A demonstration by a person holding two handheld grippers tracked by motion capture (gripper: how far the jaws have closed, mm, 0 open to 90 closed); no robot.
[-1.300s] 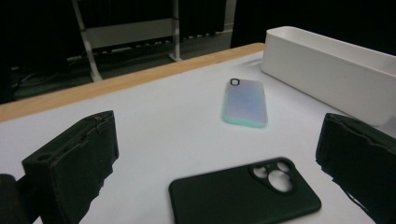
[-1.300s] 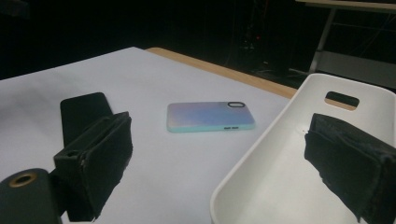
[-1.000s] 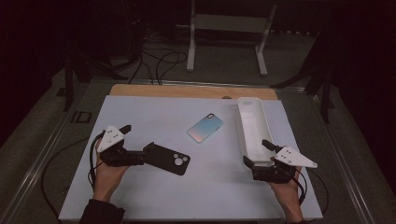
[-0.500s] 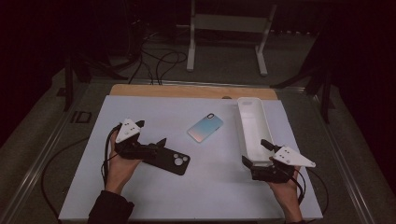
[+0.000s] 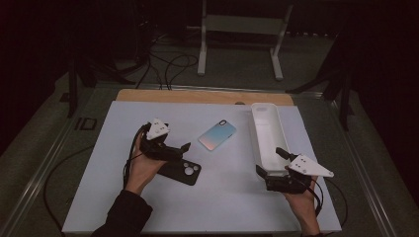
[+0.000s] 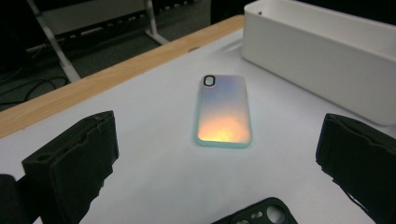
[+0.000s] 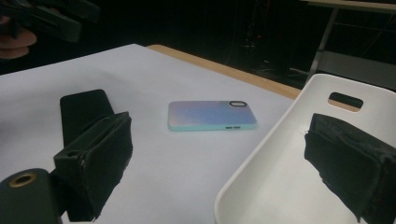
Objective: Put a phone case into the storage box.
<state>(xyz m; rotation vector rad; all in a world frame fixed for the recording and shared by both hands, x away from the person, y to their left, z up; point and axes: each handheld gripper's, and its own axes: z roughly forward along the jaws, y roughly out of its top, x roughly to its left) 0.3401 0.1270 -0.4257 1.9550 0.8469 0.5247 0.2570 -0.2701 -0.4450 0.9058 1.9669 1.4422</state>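
Observation:
An iridescent blue-pink phone case (image 5: 217, 135) lies flat mid-table, camera hole toward the far side. A black phone case (image 5: 181, 172) lies nearer the front left. My left gripper (image 5: 179, 150) hovers open just above the black case's far end, its jaws pointing at the iridescent case (image 6: 223, 110) and nothing between them. My right gripper (image 5: 270, 163) is open at the near end of a long white tray (image 5: 268, 129), one jaw over the tray's inside (image 7: 280, 186). From the right gripper view the iridescent case (image 7: 210, 115) and the black case (image 7: 84, 109) lie ahead on the left.
The white mat (image 5: 118, 187) covers the table, with a wooden strip (image 5: 197, 96) along its far edge. Beyond it stand a metal frame (image 5: 237, 44) and loose cables (image 5: 168, 69) on the floor. Dark rails run along both table sides.
My left gripper has moved right and forward, from beside the black case to over its far end, nearer the iridescent case. The right gripper has stayed at the tray.

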